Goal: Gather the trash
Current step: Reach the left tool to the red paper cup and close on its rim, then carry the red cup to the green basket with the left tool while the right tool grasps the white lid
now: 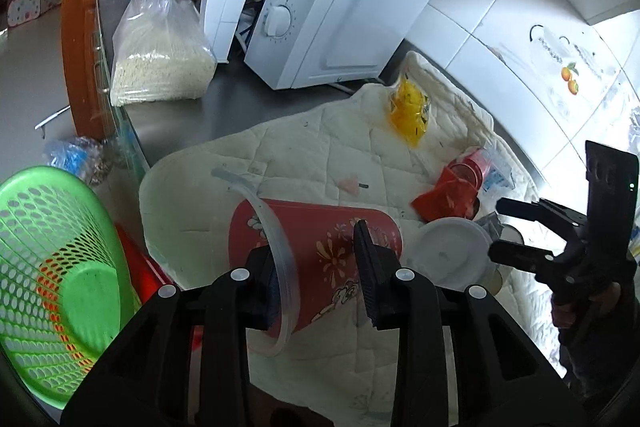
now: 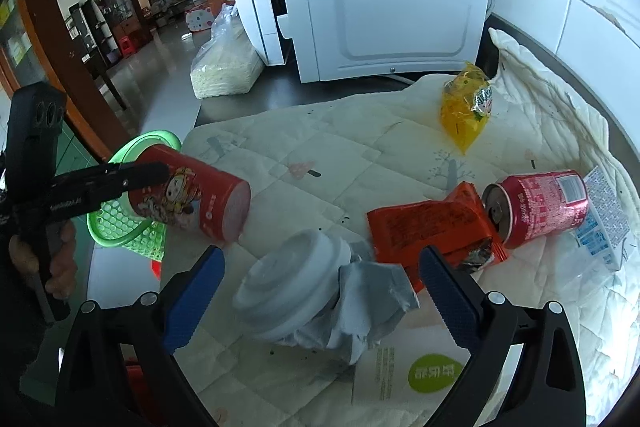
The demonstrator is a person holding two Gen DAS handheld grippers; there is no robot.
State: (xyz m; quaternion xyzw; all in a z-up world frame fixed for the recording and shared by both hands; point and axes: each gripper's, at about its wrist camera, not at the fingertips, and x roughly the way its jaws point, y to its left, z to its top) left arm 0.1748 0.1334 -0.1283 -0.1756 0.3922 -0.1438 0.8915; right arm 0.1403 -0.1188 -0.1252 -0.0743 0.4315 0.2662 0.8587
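Left wrist view: the left hand-held gripper [image 1: 320, 267] is clamped across a red printed paper cup with a clear plastic rim [image 1: 316, 251], low centre of frame, over the cream quilted cloth [image 1: 280, 147]; it looks light and crushable, so a gentle side hold suits. The green perforated plastic basket [image 1: 48, 267] waits lower left. In the right wrist view, the right hand-held gripper [image 2: 320, 291] gapes wide around a white ridged plastic lid on crumpled grey paper [image 2: 296, 287], touching nothing.
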